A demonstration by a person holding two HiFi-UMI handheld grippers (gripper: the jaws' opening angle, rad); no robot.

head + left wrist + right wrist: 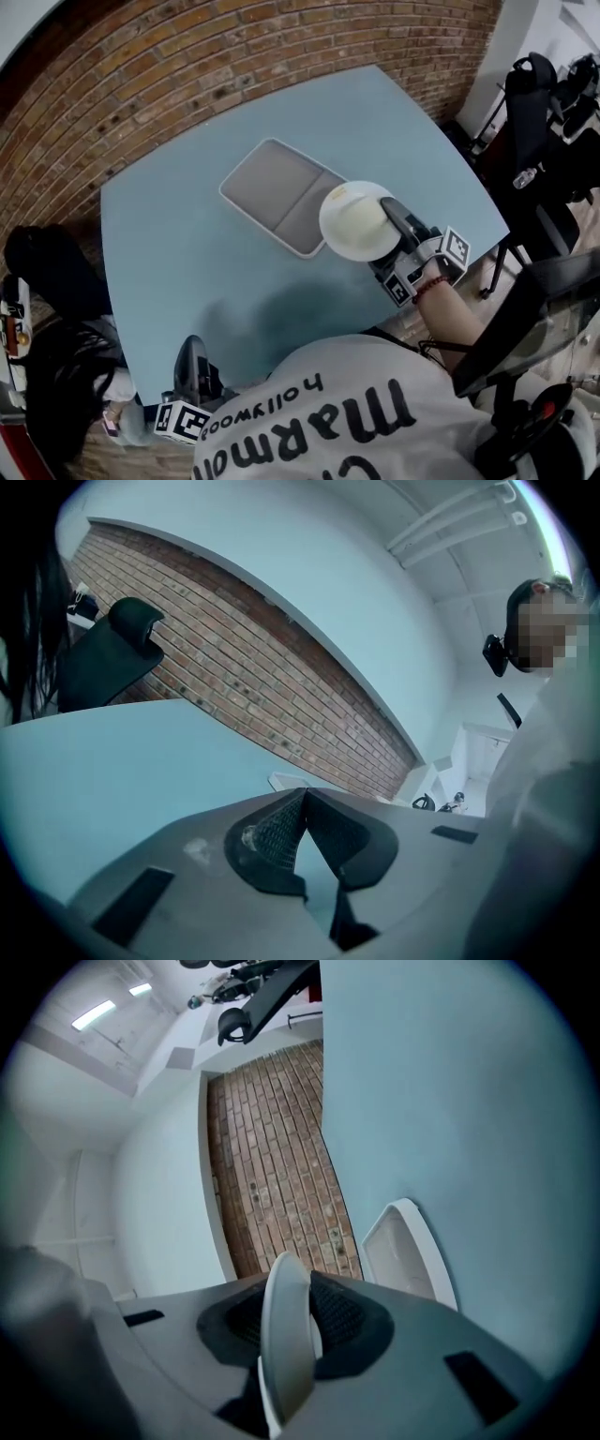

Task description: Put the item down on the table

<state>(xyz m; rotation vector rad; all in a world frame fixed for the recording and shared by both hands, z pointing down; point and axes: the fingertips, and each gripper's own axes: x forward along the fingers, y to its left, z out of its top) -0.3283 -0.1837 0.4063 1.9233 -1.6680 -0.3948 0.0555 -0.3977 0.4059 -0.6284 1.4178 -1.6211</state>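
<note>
Right gripper (pixel 286 1327) jaws pinch round white plate (pixel 354 223); rectangular grey tray (pixel 272 192) near.

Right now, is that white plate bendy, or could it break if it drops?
Probably stiff: the plate doesn't sag, held by one edge in the right gripper. Its smooth rim looks slippery; it might chip if dropped.

You are holding your right gripper (pixel 392 223) out ahead of you, forearm extended, its jaws gripping the rim of a white plate (pixel 354 221). You are holding your left gripper (pixel 192 356) low by your torso, jaw tips touching with nothing between them.
</note>
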